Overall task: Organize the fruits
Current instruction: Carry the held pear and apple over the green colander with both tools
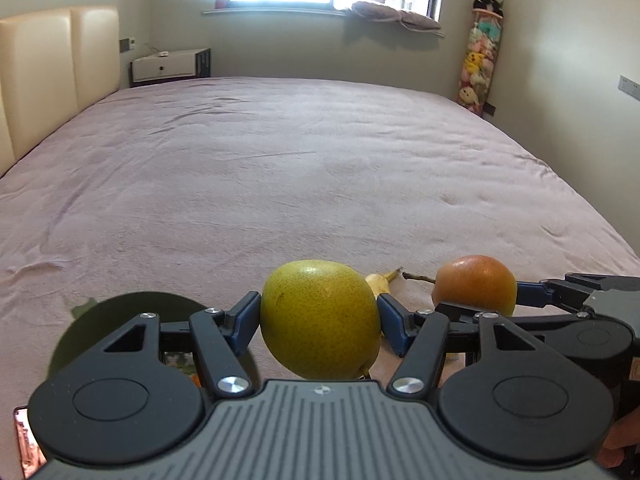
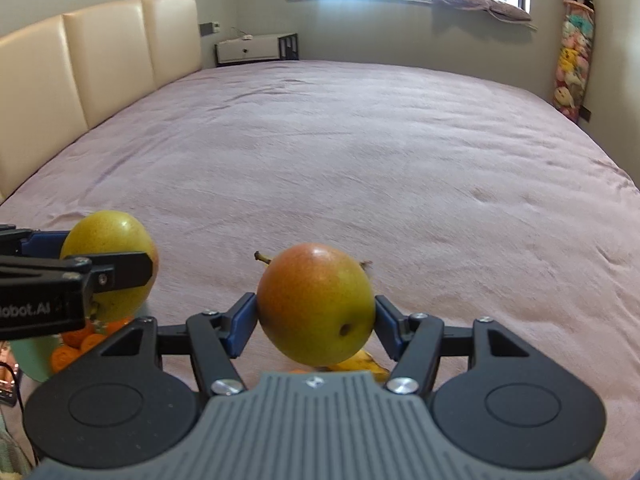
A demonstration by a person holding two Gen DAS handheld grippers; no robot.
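Observation:
My left gripper (image 1: 319, 320) is shut on a yellow-green pear (image 1: 320, 318) and holds it above the bed. My right gripper (image 2: 316, 322) is shut on a red-orange pear (image 2: 316, 304) with a stem. In the left wrist view the red-orange pear (image 1: 476, 284) and the right gripper (image 1: 560, 296) show at the right. In the right wrist view the yellow-green pear (image 2: 112, 240) and the left gripper (image 2: 60, 280) show at the left. A banana (image 1: 380, 282) lies on the bed between the two pears; it also shows under the right gripper (image 2: 360, 364).
A green plate (image 1: 120, 320) sits low at the left; in the right wrist view it (image 2: 32, 356) holds several small oranges (image 2: 76, 344). The pink bedspread (image 1: 320, 168) stretches ahead to a cream headboard (image 1: 52, 68) at the left. A nightstand (image 1: 168, 66) stands at the back.

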